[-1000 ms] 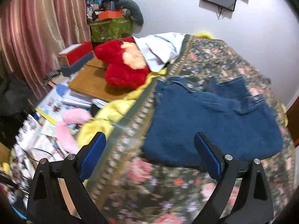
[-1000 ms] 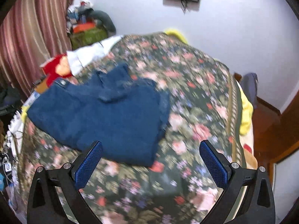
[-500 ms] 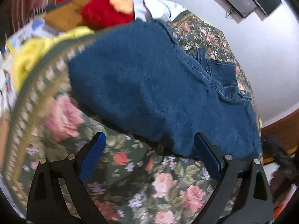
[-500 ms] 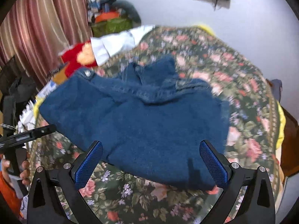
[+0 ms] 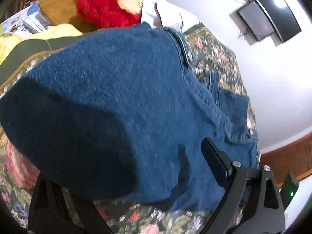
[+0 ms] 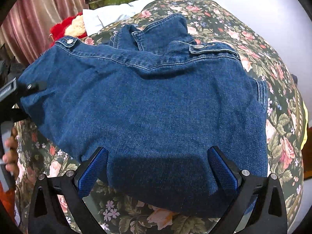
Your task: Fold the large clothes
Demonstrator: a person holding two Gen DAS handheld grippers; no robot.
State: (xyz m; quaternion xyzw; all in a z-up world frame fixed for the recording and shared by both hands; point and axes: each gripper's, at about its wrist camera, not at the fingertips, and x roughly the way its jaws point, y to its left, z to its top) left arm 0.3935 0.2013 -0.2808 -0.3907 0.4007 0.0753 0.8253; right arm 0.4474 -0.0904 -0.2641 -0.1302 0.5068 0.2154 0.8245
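Observation:
A folded blue denim jacket (image 6: 152, 101) lies on the floral bedspread (image 6: 276, 74), collar at the far side. My right gripper (image 6: 158, 167) is open, its fingers straddling the jacket's near edge, just above the cloth. My left gripper (image 5: 124, 167) is open at the jacket's left edge (image 5: 109, 105); its left finger is under the denim and hidden, its right finger (image 5: 214, 163) lies over the cloth. The left gripper also shows in the right wrist view (image 6: 17, 91) at the jacket's left corner.
A red plush toy (image 5: 109, 5) and a white cloth (image 6: 109, 15) lie at the bed's far left. A yellow blanket (image 5: 39, 35) hangs off the left side. Boxes, curtains and clutter stand beyond. A dark screen (image 5: 273, 11) hangs on the wall.
Both grippers have moved forward and down onto the jacket. The left one has slid its left finger under the jacket's left edge; the right one now straddles the near edge.

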